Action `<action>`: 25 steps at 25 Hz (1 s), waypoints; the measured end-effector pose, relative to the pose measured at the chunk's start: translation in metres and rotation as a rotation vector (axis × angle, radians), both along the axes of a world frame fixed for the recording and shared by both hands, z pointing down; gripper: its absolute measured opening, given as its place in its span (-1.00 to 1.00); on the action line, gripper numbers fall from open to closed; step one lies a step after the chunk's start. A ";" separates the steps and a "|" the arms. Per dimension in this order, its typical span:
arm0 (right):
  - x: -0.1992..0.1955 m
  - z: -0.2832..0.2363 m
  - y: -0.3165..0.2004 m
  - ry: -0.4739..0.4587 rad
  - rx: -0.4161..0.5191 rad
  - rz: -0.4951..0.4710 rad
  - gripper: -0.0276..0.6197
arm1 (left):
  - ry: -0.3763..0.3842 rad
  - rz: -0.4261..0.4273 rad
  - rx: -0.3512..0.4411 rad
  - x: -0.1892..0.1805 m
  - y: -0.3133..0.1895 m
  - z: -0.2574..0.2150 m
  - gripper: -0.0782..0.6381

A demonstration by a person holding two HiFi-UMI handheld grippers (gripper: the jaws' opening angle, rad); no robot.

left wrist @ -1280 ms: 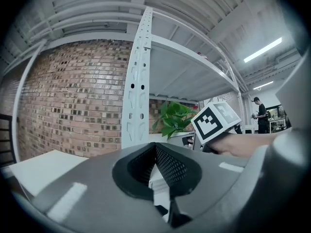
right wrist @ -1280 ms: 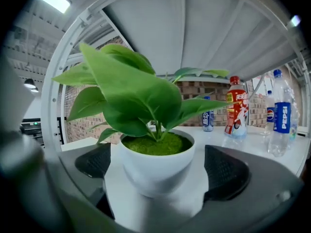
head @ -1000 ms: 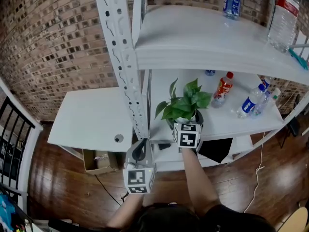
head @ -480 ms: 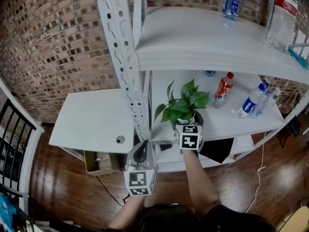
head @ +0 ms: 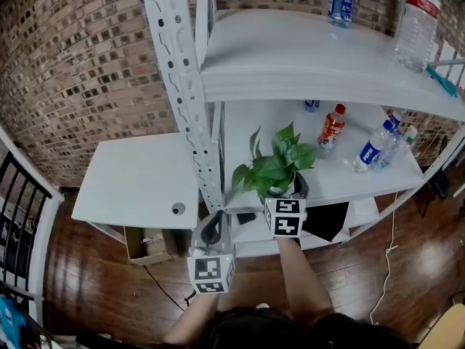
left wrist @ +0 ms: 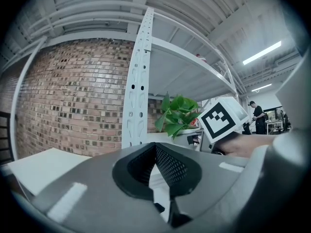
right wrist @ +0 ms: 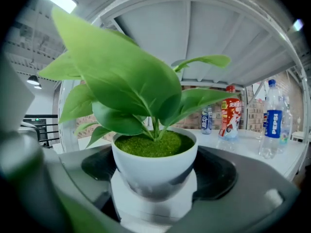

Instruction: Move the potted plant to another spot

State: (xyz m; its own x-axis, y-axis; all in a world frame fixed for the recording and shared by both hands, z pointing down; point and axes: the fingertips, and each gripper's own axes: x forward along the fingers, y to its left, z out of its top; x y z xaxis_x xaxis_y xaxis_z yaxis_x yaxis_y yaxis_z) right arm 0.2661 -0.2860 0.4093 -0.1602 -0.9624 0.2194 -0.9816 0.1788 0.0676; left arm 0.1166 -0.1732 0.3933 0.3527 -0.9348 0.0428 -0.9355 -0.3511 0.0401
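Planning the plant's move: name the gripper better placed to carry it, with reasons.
Right. The right gripper clasps the potted plant in its jaws; the left gripper is empty, short of the shelf.

The right gripper (right wrist: 154, 194) hides from me the base of the round white ceramic pot (right wrist: 154, 165). In my head view, the top edge cuts off the tall clear plastic bottle (head: 415, 20).
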 end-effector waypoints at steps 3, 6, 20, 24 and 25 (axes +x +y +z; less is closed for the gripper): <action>0.002 -0.002 0.015 0.006 0.007 0.003 0.55 | 0.003 0.016 0.002 0.009 0.003 0.000 -0.74; 0.004 -0.005 0.037 -0.011 0.008 -0.001 0.55 | 0.002 0.029 0.002 0.017 0.012 0.000 -0.74; -0.038 0.001 0.143 -0.033 -0.014 -0.176 0.55 | -0.005 -0.106 -0.028 -0.021 0.048 0.021 -0.74; -0.073 0.009 0.156 -0.031 -0.023 -0.251 0.55 | -0.012 -0.173 -0.035 -0.053 0.056 0.027 -0.74; -0.083 0.010 0.157 -0.031 -0.023 -0.266 0.55 | -0.010 -0.184 -0.034 -0.063 0.058 0.029 -0.74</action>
State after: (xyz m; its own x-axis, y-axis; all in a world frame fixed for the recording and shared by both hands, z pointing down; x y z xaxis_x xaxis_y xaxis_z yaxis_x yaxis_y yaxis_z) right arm 0.1829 -0.1287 0.4194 -0.4140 -0.8803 0.2315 -0.9013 0.4321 0.0313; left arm 0.0533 -0.1157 0.4220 0.1750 -0.9815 0.0782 -0.9843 -0.1724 0.0391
